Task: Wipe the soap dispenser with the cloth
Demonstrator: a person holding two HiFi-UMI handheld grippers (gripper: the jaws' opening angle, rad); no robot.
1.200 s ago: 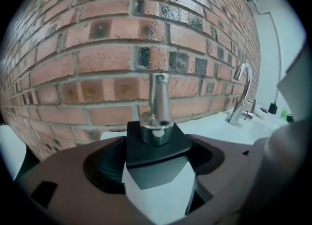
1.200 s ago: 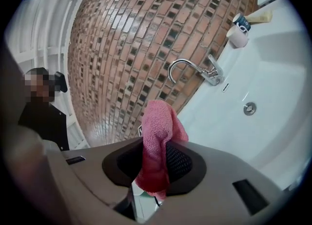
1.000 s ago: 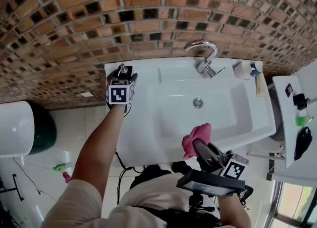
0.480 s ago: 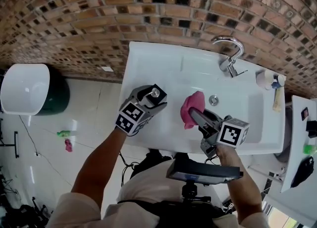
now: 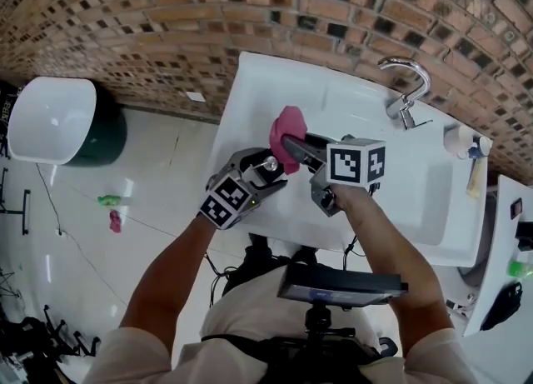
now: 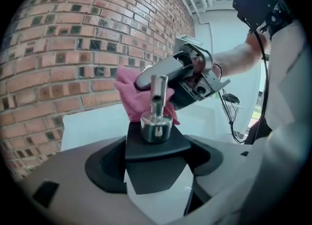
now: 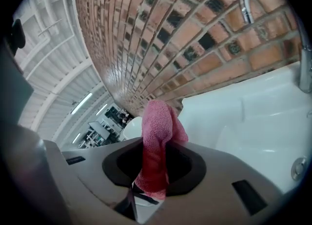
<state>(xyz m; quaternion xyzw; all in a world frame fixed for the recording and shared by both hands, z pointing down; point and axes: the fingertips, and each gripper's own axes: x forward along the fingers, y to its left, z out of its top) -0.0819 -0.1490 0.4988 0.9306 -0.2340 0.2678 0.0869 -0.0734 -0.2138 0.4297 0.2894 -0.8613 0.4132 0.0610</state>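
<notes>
Two grippers meet over the sink's (image 5: 250, 99) near-left rim. Left gripper (image 5: 265, 167) is clamped wide on the dispenser (image 6: 156, 143), pump (image 6: 157, 90) upright. Right gripper (image 5: 293, 147) pinches the cloth (image 5: 287, 128), which sits just beyond the pump; contact unclear. Wall (image 5: 166, 32) bounds the far side, faucet (image 5: 405, 82) well apart, far right. Sink is open rightward; floor (image 5: 158, 182) lies left of the rim.
</notes>
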